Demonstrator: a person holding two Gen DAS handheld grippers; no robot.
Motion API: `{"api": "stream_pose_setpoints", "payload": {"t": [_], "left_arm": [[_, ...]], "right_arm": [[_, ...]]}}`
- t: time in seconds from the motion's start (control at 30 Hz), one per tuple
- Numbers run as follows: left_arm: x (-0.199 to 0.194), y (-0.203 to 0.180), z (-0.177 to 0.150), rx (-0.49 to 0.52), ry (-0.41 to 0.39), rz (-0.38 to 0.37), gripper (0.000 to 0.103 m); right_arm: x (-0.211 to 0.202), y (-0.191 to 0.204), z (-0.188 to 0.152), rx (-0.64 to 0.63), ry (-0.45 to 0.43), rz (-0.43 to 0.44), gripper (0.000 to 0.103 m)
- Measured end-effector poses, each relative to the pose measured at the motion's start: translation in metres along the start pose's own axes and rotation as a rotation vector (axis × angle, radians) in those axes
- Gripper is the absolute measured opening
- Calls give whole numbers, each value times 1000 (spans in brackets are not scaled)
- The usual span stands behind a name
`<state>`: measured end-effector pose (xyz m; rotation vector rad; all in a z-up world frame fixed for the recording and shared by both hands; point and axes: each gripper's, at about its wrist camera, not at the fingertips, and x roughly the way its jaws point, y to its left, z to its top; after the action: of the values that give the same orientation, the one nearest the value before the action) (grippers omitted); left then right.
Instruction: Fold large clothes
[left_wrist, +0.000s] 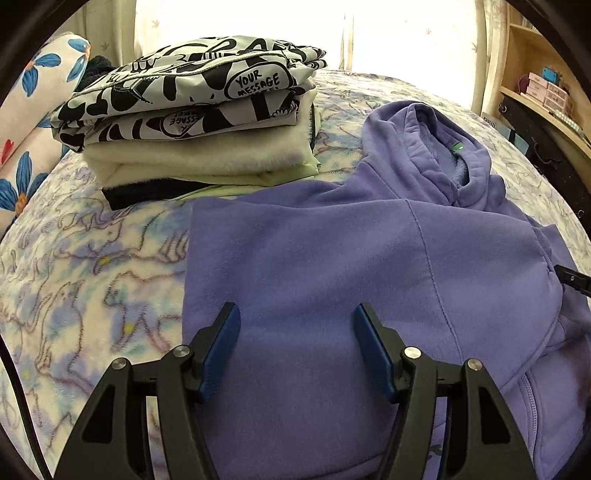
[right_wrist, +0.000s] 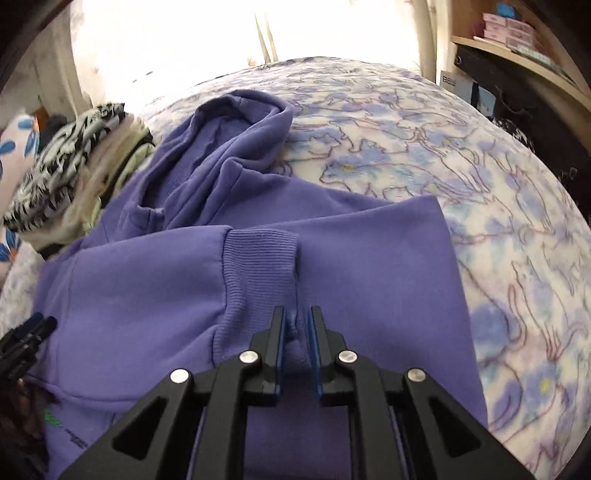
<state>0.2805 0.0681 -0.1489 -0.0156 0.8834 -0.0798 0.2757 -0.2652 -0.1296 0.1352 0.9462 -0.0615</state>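
Left claw (left_wrist: 297, 314): fingers spread wide, nothing between them. It sits low over the purple hoodie (left_wrist: 332, 258), close to the hoodie's straight left edge; contact with the fabric cannot be confirmed.

Right claw (right_wrist: 298, 317): fingers drawn nearly together, pinching a raised ridge of the hoodie's fabric just nearer than the ribbed cuff (right_wrist: 260, 251). The cuff belongs to a sleeve laid across the hoodie's body.

Hoodie position: spread on the bed (left_wrist: 92, 266), which carries a blue-and-white patterned blanket. The hood (left_wrist: 436, 147) lies at the far end of the hoodie, rumpled and open, with a small green tag inside. A zip line runs down the hoodie's near right portion in the left wrist view.

Edges and open room, relative to the hoodie:
- Left: bare blanket beside the straight left edge.
- Far left: a stack of folded clothes (left_wrist: 192, 122), topped by a black-and-white printed garment, with cream, pale green and dark layers below. The stack sits just beside the hoodie's shoulder.
- Right: a wide area of bare blanket in the right wrist view.
- Far right, past the bed: a wooden shelf (left_wrist: 535, 74) holding small boxes.
- Beyond the stack: a flowered pillow (left_wrist: 33, 110).
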Motion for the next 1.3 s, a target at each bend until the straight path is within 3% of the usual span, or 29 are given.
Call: {"api": "stream_pose_setpoints", "payload": {"t": [0.23,0.63,1.2,1.3], "left_arm": [[-22,2,2,-13,3,22,67],[-97,9,-6,-16,-60,28,78],[-182,9,-82,-24,-40,33,80],[-199,20,-100,-31,-32,37,80]], "right_arm": [[-26,16,-3,-15,-25,42,12],[-78,36,-22,-35,-45,89,12],[-138,17,-95,-10,-50,99,12],[-155,10,-110,-25,-59,83,16]]}}
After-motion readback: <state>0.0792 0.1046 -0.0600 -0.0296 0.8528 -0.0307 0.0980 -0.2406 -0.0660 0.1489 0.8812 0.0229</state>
